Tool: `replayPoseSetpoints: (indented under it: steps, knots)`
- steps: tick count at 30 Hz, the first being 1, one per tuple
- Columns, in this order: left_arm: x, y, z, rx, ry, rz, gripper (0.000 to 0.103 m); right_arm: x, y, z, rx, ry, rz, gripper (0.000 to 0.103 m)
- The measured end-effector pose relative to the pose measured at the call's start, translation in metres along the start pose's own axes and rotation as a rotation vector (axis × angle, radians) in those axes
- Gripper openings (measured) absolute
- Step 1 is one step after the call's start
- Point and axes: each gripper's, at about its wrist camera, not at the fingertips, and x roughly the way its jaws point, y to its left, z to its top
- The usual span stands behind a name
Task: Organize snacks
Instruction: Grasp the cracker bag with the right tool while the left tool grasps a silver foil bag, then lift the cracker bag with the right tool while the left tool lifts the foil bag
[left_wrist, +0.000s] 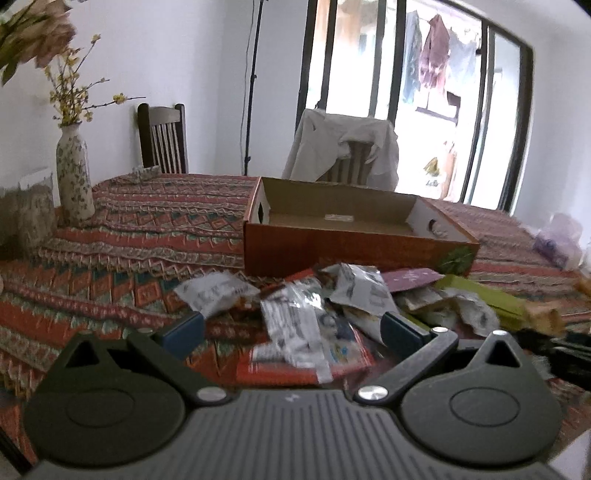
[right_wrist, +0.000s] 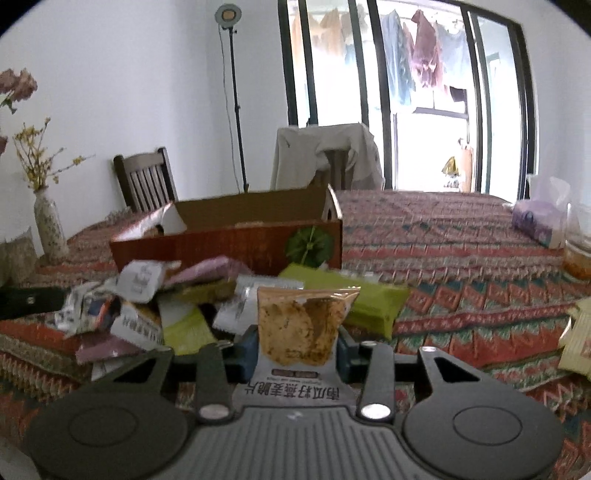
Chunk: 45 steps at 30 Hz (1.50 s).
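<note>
Broadly, a table (right_wrist: 461, 236) under a red patterned cloth filled both views, and everything else sat around the open cardboard box (right_wrist: 229, 240) near its middle. That box (left_wrist: 354, 236) lay flat with its top open, a green round picture printed on the corner of its orange front wall, and only a small pale slip could be seen on its floor in the left view. Behind the box stood two dark wooden chairs, one of them (right_wrist: 328, 158) draped with a pale jacket, and beyond them a wide glass door with laundry hanging outside. Off to the left of the box a flowered vase (left_wrist: 74, 177) held yellow twigs. To the right of the box, near the table edge, a purple tissue pack (right_wrist: 535, 221) lay beside a clear cup.

In front of the box, touching or nearly touching its front wall, lay the heap of snack packets (left_wrist: 325, 302): silver-white wrappers, a purple one, and a long green packet (right_wrist: 351, 299) sticking out to the right of the heap.

The left gripper (left_wrist: 291, 328) hung over the near edge of that heap, in front of the box, its jaws spread wide with nothing between them, a red-edged packet lying below.

The right gripper (right_wrist: 295, 350) was also in front of the box, raised above the heap, its jaws drawn in narrow and pressing on a clear-windowed packet of brown crisps (right_wrist: 299, 328) that stood upright between the blue pads
</note>
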Motion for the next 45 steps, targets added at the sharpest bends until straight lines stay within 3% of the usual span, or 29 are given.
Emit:
replayPoseSetpoints:
  steps: [8, 15, 21, 25, 26, 28, 35, 45]
  knots:
    - [0.058, -0.012, 0.015, 0.048, 0.162, 0.077, 0.103, 0.009, -0.006, 0.002, 0.016, -0.003, 0.006, 0.041]
    - [0.077, 0.004, 0.01, -0.059, 0.217, 0.089, 0.103, 0.017, -0.01, -0.001, 0.031, 0.017, 0.019, 0.041]
    - [0.085, 0.024, 0.007, -0.184, 0.296, 0.009, 0.103, 0.02, -0.007, -0.004, 0.039, 0.026, 0.054, 0.041]
    - [0.082, 0.02, 0.008, -0.133, 0.274, 0.01, 0.101, 0.02, -0.007, -0.006, 0.045, 0.03, 0.058, 0.041]
    - [0.08, 0.018, 0.008, -0.121, 0.262, 0.009, 0.099, 0.02, -0.007, -0.006, 0.046, 0.031, 0.058, 0.041]
    - [0.077, 0.016, 0.008, -0.115, 0.241, -0.008, 0.083, 0.018, -0.008, -0.007, 0.047, 0.032, 0.056, 0.041]
    - [0.058, 0.011, 0.01, -0.032, 0.138, 0.049, 0.068, 0.015, -0.007, -0.009, 0.044, 0.038, 0.052, 0.041]
    - [0.025, 0.018, 0.01, 0.019, 0.009, 0.001, 0.05, 0.012, -0.001, -0.007, 0.03, 0.03, 0.052, 0.041]
